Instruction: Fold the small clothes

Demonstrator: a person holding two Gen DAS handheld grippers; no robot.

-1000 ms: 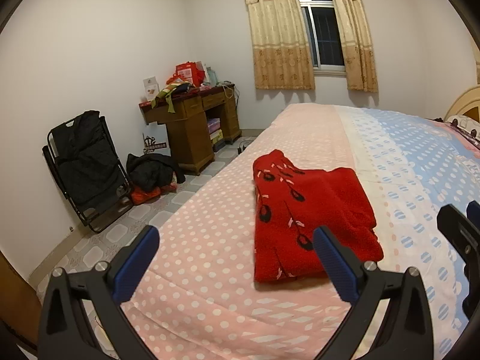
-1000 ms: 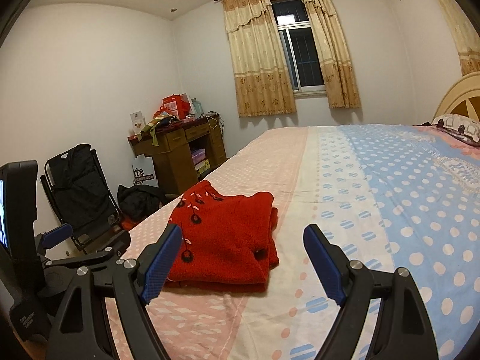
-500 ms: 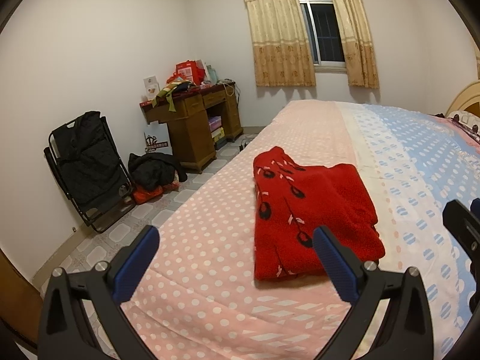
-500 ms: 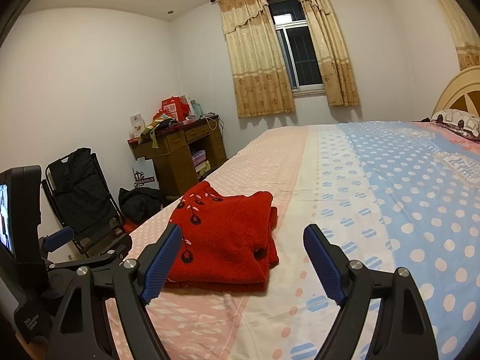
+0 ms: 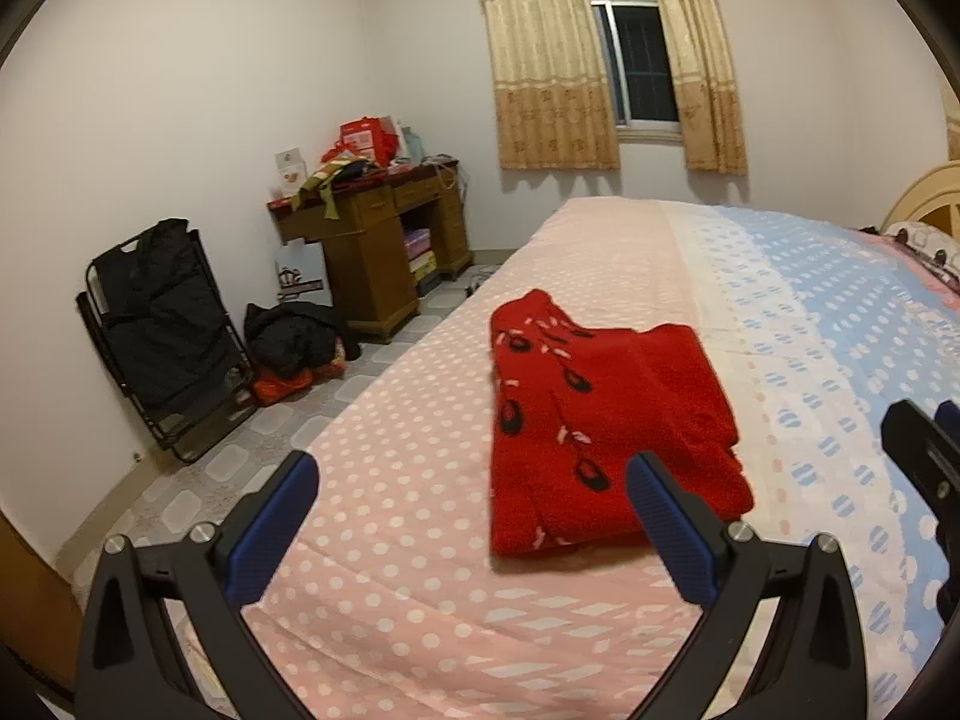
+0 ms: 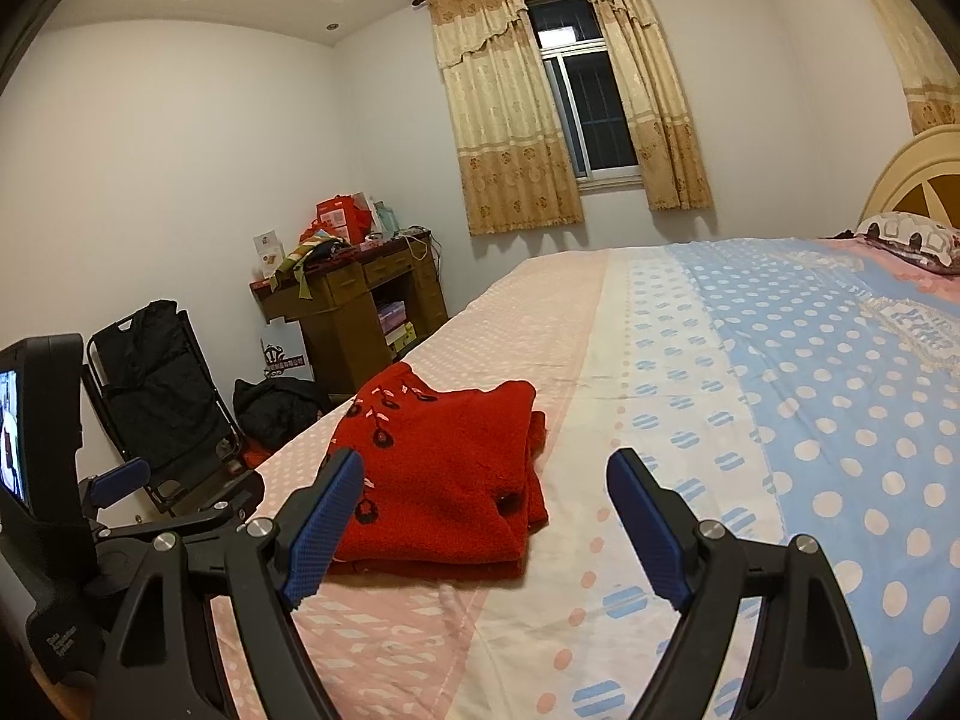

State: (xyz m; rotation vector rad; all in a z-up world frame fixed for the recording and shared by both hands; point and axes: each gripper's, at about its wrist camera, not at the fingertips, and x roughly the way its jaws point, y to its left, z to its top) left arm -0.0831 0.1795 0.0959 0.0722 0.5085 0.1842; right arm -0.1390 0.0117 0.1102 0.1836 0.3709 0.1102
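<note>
**One folded red garment on bed, both grippers wide open above it**

Count: 1 red garment [image 5: 600, 420], 2 grippers, 1 bed [image 5: 420, 540], 1 desk [image 5: 372, 240], 1 folding chair [image 5: 162, 336] w/ dark clothes on it, 1 dark heap of clothes [image 5: 294, 336] on the floor betw. chair & desk, 1 window [image 5: 636, 60] w/ 2 curtains, 1 pillow [image 6: 912, 237] at the headboard.

Garment: folded into a rough rectangle, lying flat on the pink dotted part of the bedspread, near the bed's left edge & just beside the white stripe. Long axis runs away from the cameras, roughly along the bed edge toward the window wall. Black-and-white flower pattern on its left half; far left corner sticks out a bit. Stacked folded layers show on its right side in the right wrist view [image 6: 444, 474].

Left gripper [image 5: 471, 516]: fingers spread wide, nothing betw. them, hovering over the bed short of the garment's near edge, not touching it.

Right gripper [image 6: 486, 516]: also spread wide, holding nothing, garment's near right corner seen betw. its pads; no contact visible. Left gripper's body shows at the left edge of this view
</note>
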